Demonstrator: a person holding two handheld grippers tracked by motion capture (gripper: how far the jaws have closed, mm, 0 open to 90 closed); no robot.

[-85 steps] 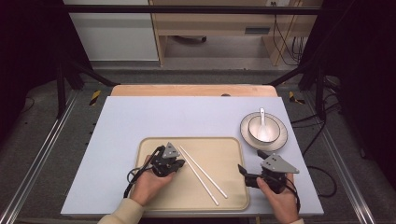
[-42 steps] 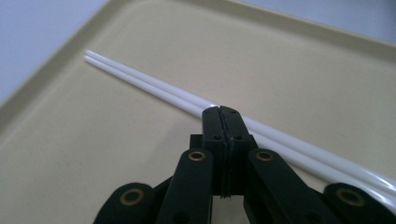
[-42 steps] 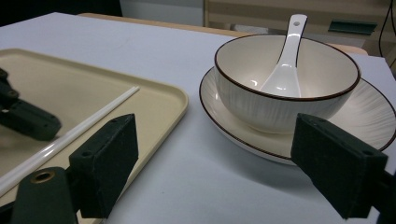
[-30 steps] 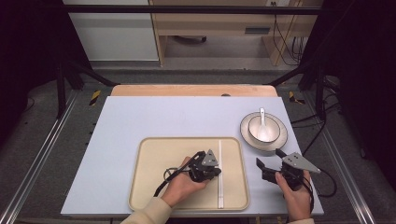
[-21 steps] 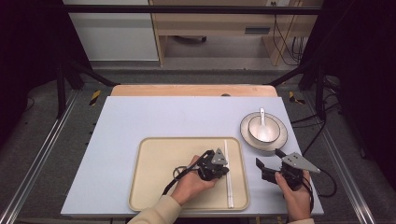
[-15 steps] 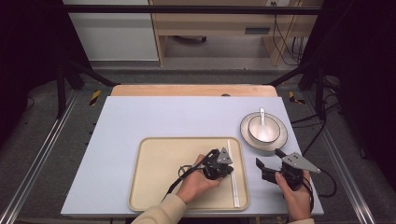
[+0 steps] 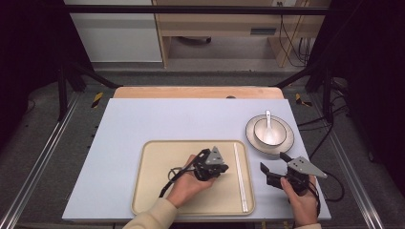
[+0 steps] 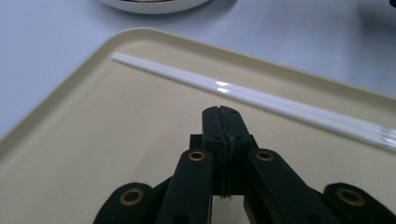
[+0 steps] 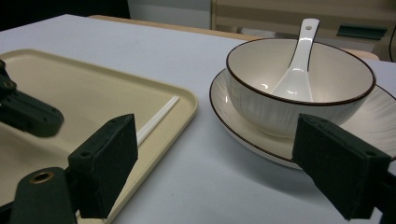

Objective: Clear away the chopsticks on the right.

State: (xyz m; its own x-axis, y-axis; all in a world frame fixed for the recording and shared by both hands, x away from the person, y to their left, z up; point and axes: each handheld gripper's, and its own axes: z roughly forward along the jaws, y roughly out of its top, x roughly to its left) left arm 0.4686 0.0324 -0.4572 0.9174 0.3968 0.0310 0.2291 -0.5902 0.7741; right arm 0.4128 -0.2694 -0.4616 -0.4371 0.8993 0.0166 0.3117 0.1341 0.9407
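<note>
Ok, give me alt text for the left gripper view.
Shut black tongs point across a beige tray toward a pair of white chopsticks lying together near its far rim, nothing held between them.

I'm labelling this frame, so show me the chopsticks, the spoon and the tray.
chopsticks (image 7: 240,176), high view, mid-length of the white pair.
spoon (image 9: 295,74), right gripper view, lower handle inside the bowl.
tray (image 7: 157,191), high view, bare floor near its left side.

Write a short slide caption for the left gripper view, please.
Shut left gripper over beige tray, white chopsticks lying just beyond.
</note>
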